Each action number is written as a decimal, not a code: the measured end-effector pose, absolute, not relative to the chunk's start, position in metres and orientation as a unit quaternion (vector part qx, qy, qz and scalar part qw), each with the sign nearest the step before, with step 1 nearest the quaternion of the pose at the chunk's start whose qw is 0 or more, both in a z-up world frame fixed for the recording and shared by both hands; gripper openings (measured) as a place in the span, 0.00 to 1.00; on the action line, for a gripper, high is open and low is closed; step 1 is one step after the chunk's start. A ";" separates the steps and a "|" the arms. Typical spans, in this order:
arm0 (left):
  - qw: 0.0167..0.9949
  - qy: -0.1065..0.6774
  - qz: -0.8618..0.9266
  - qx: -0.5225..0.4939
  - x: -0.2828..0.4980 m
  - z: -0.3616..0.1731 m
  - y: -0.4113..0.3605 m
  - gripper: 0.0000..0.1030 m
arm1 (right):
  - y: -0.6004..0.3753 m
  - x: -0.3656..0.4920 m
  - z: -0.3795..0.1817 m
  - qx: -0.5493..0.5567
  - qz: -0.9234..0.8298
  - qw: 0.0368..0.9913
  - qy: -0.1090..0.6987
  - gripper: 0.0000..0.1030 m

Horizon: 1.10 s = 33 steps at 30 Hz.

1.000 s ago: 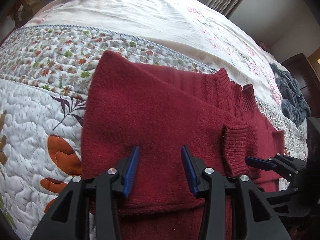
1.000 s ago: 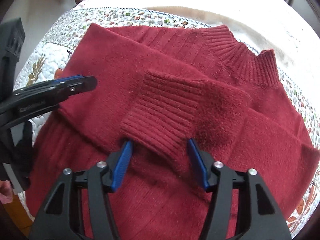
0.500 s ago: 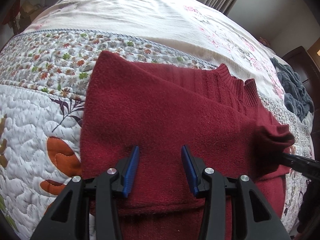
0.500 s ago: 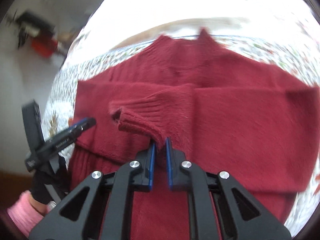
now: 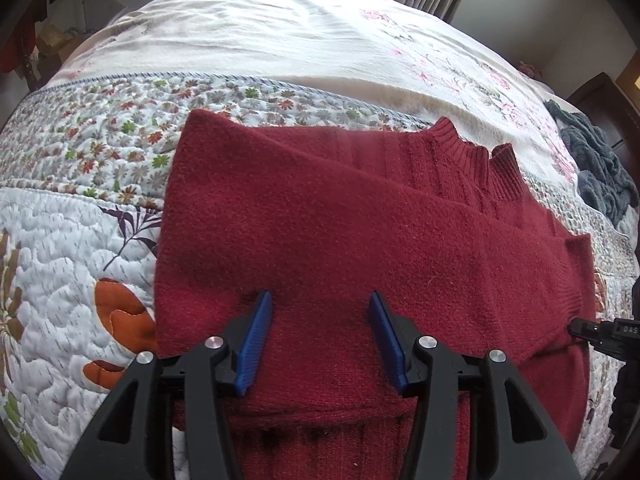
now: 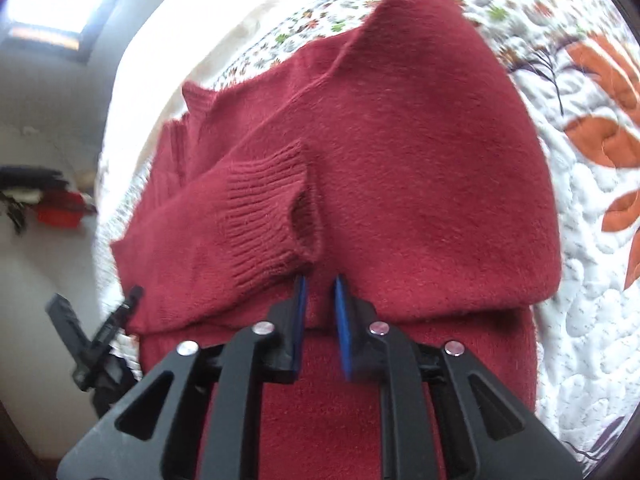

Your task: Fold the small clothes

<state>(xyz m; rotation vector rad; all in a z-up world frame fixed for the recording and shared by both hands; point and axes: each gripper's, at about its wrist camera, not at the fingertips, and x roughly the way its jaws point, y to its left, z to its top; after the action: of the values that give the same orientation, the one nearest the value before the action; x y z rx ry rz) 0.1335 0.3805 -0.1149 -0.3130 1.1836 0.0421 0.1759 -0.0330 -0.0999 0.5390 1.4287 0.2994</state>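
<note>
A bed fills both views, its far half covered in a pale cream spread with faint pink flowers and its near half in a quilt with a band of small leaf prints and larger orange and purple leaf shapes. Spread on the quilt lies a dark red knitted sweater, which takes up the middle of both views, its ribbed collar pointing toward the cream spread and its ribbed hem nearest the left wrist camera. One sleeve is folded across the body of the sweater, its edge running in a slant from the far left shoulder down toward the right. At the far right of the bed, well apart from the sweater, sits a crumpled dark grey cloth. The left tool hovers low over the lower body of the sweater with its blue-padded fingers wide apart and nothing between them. The right tool has its fingers drawn close together, with only a narrow gap, just below the ribbed cuff of the other sleeve; the cuff is raised off the sweater's body with its opening showing, and its lower edge reaches the fingertips, though the right wrist view is blurred and does not show clearly whether fabric is pinched between them.
</note>
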 end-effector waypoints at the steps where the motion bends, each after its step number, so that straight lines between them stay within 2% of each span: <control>1: 0.818 0.555 0.022 -0.150 0.134 -0.113 0.380 0.50 | -0.036 0.177 -0.099 0.250 0.137 0.713 0.641 0.27; 6: 0.821 0.546 0.013 -0.166 0.134 -0.100 0.368 0.50 | -0.026 0.188 -0.096 0.244 0.155 0.719 0.632 0.36; 12: 0.816 0.556 -0.005 -0.158 0.141 -0.107 0.347 0.51 | -0.008 0.212 -0.111 0.235 0.173 0.712 0.638 0.36; 14: 0.814 0.558 0.000 -0.159 0.142 -0.111 0.346 0.51 | -0.003 0.219 -0.111 0.228 0.179 0.714 0.637 0.25; 15: 0.814 0.557 0.003 -0.161 0.142 -0.111 0.347 0.51 | 0.001 0.222 -0.109 0.219 0.185 0.717 0.635 0.13; 16: 0.815 0.556 0.005 -0.164 0.141 -0.110 0.347 0.51 | 0.004 0.223 -0.105 0.209 0.190 0.721 0.633 0.09; 22: 0.824 0.546 -0.001 -0.150 0.139 -0.098 0.342 0.51 | 0.000 0.210 -0.065 0.165 0.191 0.770 0.587 0.07; 25: 0.818 0.558 0.002 -0.142 0.141 -0.107 0.341 0.51 | -0.002 0.203 -0.074 0.120 0.155 0.778 0.596 0.07; 29: 0.818 0.562 0.002 -0.125 0.142 -0.119 0.337 0.51 | -0.007 0.203 -0.107 0.135 0.147 0.751 0.629 0.09; 33: 0.818 0.562 0.002 -0.120 0.141 -0.114 0.336 0.51 | -0.017 0.201 -0.096 0.155 0.141 0.757 0.619 0.14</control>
<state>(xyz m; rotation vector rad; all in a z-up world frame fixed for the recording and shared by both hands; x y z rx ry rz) 0.1413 0.3362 -0.1138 -0.2564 1.1980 0.0053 0.2007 -0.0167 -0.0963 0.3373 1.3484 0.3072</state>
